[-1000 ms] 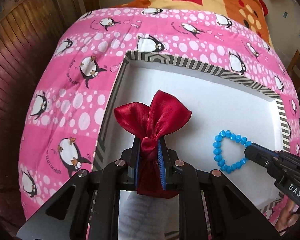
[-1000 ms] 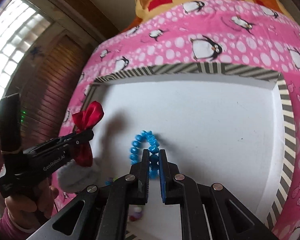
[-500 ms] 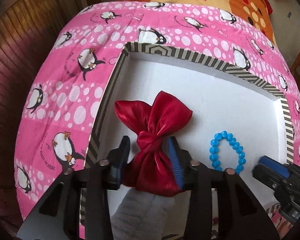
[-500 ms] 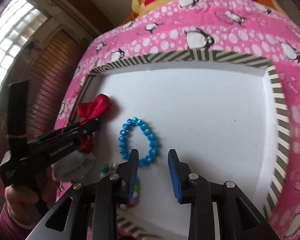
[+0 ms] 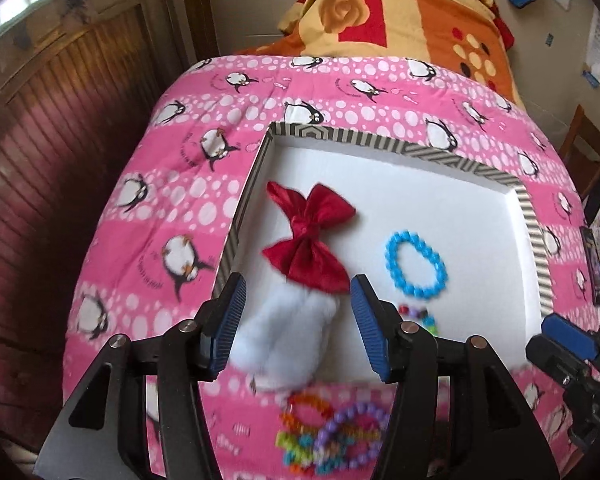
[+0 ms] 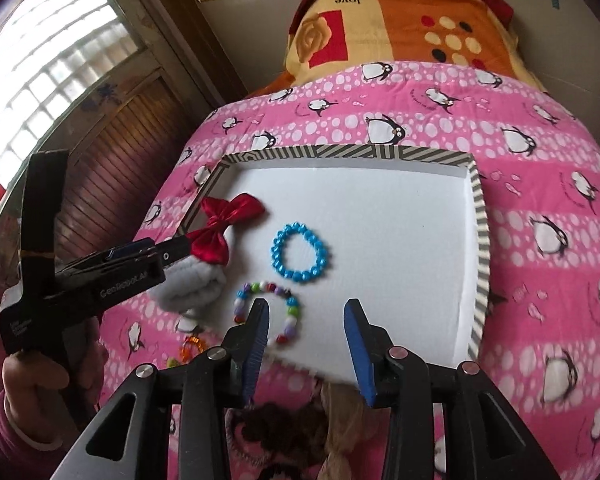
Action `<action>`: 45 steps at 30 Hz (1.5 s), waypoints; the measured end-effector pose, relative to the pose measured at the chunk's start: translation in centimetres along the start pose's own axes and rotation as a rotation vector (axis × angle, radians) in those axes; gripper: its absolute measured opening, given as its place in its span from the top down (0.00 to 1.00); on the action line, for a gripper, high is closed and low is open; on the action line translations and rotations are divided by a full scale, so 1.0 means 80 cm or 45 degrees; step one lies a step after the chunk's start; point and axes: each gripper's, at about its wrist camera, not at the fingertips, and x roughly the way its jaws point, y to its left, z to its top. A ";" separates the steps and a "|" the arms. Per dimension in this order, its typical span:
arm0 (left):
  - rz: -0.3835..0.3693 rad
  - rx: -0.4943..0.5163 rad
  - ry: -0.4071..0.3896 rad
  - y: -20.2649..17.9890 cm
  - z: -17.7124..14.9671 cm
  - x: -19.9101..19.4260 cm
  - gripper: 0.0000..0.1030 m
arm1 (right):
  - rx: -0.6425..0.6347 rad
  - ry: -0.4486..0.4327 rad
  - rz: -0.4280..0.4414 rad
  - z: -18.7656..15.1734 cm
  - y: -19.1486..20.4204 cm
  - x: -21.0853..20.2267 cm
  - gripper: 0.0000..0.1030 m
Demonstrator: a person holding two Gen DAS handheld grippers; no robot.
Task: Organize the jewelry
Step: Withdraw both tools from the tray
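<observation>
A white tray with a striped rim (image 5: 526, 216) (image 6: 482, 240) lies on the pink penguin bedspread. In it lie a red satin bow on a white fluffy band (image 5: 310, 236) (image 6: 220, 224), a blue bead bracelet (image 5: 416, 264) (image 6: 300, 252) and a multicoloured bead bracelet (image 6: 266, 308). My left gripper (image 5: 298, 320) is open and empty, just behind the bow; it also shows in the right wrist view (image 6: 180, 246). My right gripper (image 6: 306, 340) is open and empty over the tray's near edge.
Several coloured bead bracelets (image 5: 328, 436) lie on the bedspread in front of the tray. Hair pieces (image 6: 296, 420) lie under my right gripper. An orange blanket (image 5: 400, 12) lies at the back. Wooden panelling (image 5: 40, 160) runs along the left.
My left gripper opened, let go of the red bow and pulled back. My right gripper opened, let go of the blue bracelet and pulled back. Both items now lie in the tray.
</observation>
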 end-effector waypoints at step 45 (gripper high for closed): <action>-0.063 0.026 0.050 0.017 -0.179 -0.092 0.47 | 0.029 0.009 -0.132 -0.174 0.011 -0.087 0.59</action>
